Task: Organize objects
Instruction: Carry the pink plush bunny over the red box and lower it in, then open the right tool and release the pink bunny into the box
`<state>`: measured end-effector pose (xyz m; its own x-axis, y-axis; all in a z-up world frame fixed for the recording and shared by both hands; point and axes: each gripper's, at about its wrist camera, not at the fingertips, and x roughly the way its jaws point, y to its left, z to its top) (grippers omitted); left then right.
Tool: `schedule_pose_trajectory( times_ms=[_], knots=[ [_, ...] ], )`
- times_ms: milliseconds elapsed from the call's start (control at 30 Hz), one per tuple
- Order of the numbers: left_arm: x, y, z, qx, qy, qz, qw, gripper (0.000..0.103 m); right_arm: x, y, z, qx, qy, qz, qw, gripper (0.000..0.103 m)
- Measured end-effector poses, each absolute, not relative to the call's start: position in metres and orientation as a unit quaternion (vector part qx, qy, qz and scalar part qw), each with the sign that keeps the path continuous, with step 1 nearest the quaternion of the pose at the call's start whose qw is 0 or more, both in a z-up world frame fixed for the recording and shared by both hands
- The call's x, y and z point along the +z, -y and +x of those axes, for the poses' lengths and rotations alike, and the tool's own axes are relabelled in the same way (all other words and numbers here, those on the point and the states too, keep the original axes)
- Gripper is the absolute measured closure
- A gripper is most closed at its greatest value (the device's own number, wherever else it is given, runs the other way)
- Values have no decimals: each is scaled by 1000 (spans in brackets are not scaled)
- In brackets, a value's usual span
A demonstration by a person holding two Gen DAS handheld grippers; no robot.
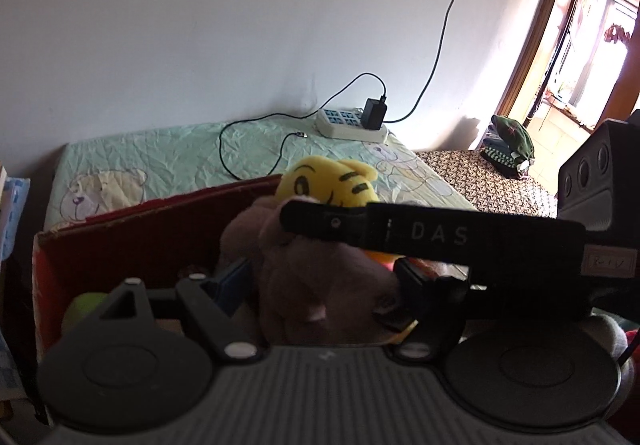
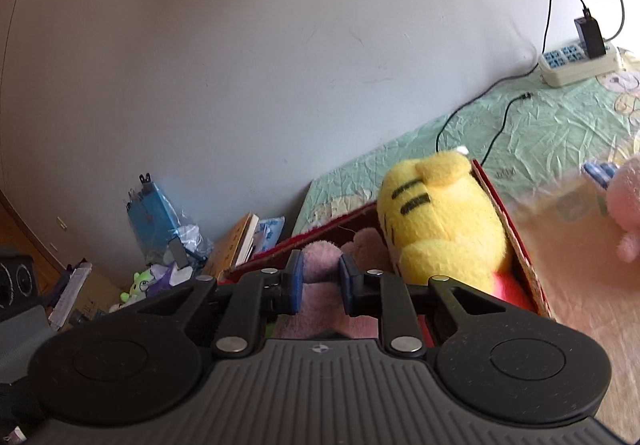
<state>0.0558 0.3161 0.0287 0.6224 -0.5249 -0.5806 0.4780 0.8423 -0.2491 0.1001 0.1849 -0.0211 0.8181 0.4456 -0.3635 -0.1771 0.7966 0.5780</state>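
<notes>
A red cardboard box point(image 1: 120, 241) stands on the bed and holds plush toys. In the left wrist view a mauve plush point(image 1: 320, 285) fills the space between my left gripper's point(image 1: 320, 297) wide-apart fingers, with a yellow tiger plush point(image 1: 328, 181) behind it. The right gripper's black finger crosses over the mauve plush. In the right wrist view my right gripper point(image 2: 320, 281) is shut on the pink-mauve plush point(image 2: 320, 265) inside the box point(image 2: 516, 245), next to the yellow tiger plush point(image 2: 440, 221).
A white power strip point(image 1: 352, 123) with a black charger and cables lies on the green sheet point(image 1: 160, 157) by the wall. A pink plush point(image 2: 628, 213) lies at the right. Books and bags point(image 2: 168, 233) sit beside the bed. A black speaker point(image 1: 600, 181) stands at the right.
</notes>
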Motion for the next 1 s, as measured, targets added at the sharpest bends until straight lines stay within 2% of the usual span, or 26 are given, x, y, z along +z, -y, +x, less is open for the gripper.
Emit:
schedule_pose_trajectory(
  times_ms=[100, 367, 533, 667, 767, 1000],
  knots=[
    [27, -320, 56, -270, -335, -36, 902, 28, -19, -191, 100, 171, -226, 253, 925, 83],
    [2, -320, 75, -235, -384, -28, 893, 27, -36, -203, 99, 168, -245, 200, 934, 82],
    [0, -306, 75, -216, -385, 8, 897, 20, -43, -187, 100, 167, -255, 246, 920, 82],
    [-4, -297, 73, -206, -386, 27, 899, 19, -47, -181, 96, 164, -255, 258, 917, 81],
    [-6, -291, 70, -199, -384, 42, 901, 17, -47, -174, 95, 159, -261, 273, 912, 76],
    [-1, -291, 57, -191, -375, 62, 905, 18, -44, -153, 79, 145, -278, 294, 903, 78]
  ],
)
